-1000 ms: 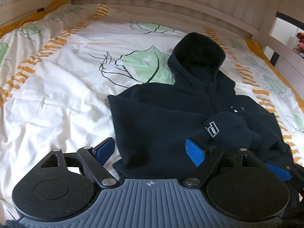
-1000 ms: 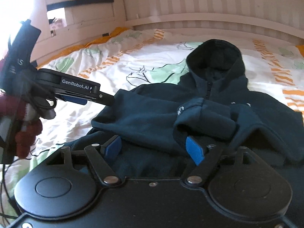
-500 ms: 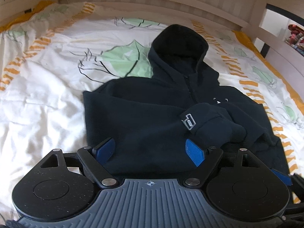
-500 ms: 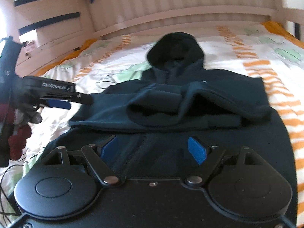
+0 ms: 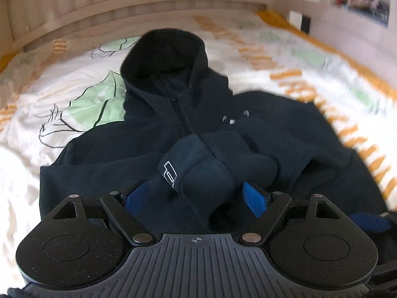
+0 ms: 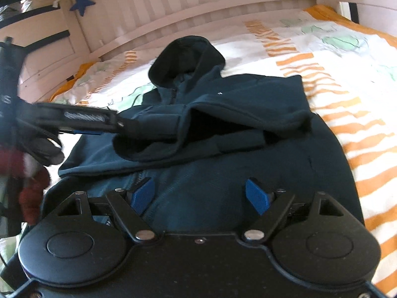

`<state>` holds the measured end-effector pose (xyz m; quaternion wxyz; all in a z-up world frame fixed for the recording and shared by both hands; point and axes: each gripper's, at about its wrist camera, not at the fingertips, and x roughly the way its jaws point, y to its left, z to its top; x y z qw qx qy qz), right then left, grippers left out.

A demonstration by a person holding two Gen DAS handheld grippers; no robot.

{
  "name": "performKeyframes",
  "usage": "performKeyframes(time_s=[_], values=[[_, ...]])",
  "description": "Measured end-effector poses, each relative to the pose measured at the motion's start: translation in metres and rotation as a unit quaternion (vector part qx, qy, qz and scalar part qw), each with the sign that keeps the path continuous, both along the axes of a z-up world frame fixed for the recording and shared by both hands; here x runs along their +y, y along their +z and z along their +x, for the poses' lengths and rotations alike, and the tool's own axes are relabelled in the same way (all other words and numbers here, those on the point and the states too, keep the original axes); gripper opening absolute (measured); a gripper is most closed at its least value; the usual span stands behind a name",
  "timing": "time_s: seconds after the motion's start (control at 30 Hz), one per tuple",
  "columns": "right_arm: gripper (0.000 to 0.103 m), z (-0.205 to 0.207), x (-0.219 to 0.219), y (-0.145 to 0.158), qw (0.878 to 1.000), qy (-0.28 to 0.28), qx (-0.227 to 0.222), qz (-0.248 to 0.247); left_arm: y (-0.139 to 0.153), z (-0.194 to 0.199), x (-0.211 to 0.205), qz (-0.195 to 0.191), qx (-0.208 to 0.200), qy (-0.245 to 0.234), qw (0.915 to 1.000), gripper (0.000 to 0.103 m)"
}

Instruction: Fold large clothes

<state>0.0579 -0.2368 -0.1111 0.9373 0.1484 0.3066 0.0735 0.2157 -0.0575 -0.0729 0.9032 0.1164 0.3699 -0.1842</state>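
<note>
Sleeves folded in on the dark navy zip-up fleece hoodie (image 5: 178, 114); both tongs, left gripper (image 5: 196, 195) and right gripper (image 6: 201, 195), gape empty, probably next gripping its near hem.

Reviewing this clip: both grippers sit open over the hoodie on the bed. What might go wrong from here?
1. The sleeves lie bunched across the hoodie; folding over them would likely leave a lumpy result.
2. The left gripper frames the cuff; closing may catch only it, dragging the sleeve out.
3. The right gripper might pinch just the top layer near the zipper.
</note>
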Motion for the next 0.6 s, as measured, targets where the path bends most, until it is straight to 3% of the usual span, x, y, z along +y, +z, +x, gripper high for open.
performKeyframes(time_s=[0.27, 0.37, 0.47, 0.57, 0.6], values=[[0.083, -0.001, -0.008, -0.008, 1.000, -0.008, 0.009, 0.000, -0.012, 0.006, -0.010, 0.031, -0.035, 0.002, 0.9989, 0.081], [0.086, -0.001, -0.006, -0.009, 1.000, -0.005, 0.006, -0.004, -0.012, -0.003, -0.015, 0.039, -0.038, -0.027, 0.9982, 0.081], [0.086, -0.002, -0.007, -0.010, 1.000, -0.006, 0.004, 0.000, -0.020, -0.015, -0.024, 0.075, -0.048, -0.057, 0.9944, 0.081], [0.086, -0.001, -0.009, -0.011, 1.000, -0.005, 0.004, 0.006, -0.026, -0.017, -0.027, 0.085, -0.062, -0.057, 0.9928, 0.081], [0.086, -0.001, -0.010, -0.011, 1.000, -0.004, 0.004, 0.006, -0.026, -0.015, -0.026, 0.076, -0.060, -0.052, 0.9939, 0.075]])
